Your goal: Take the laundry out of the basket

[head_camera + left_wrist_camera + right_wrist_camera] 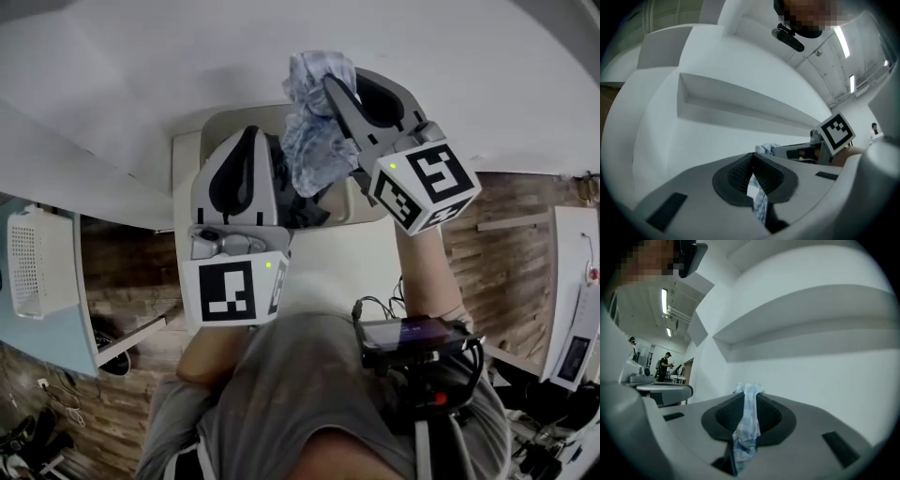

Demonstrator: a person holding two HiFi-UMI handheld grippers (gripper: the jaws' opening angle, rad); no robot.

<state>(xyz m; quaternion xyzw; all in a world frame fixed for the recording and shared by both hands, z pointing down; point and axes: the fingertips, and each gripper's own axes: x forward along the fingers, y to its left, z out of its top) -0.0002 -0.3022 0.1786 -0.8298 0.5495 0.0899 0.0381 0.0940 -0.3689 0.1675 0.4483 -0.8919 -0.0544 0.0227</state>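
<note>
In left tongs [752,159] and right tongs [749,397] hangs laundry [311,141].

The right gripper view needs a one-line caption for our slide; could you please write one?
Right gripper shut on a pale blue patterned cloth, raised in front of a white wall.

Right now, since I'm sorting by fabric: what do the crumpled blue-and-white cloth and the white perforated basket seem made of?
Crumpled blue-and-white cloth: thin woven fabric, perhaps cotton, matte; it bunches into soft creases. White perforated basket: probably moulded plastic, smooth; rigid walls with a regular hole grid.
</note>
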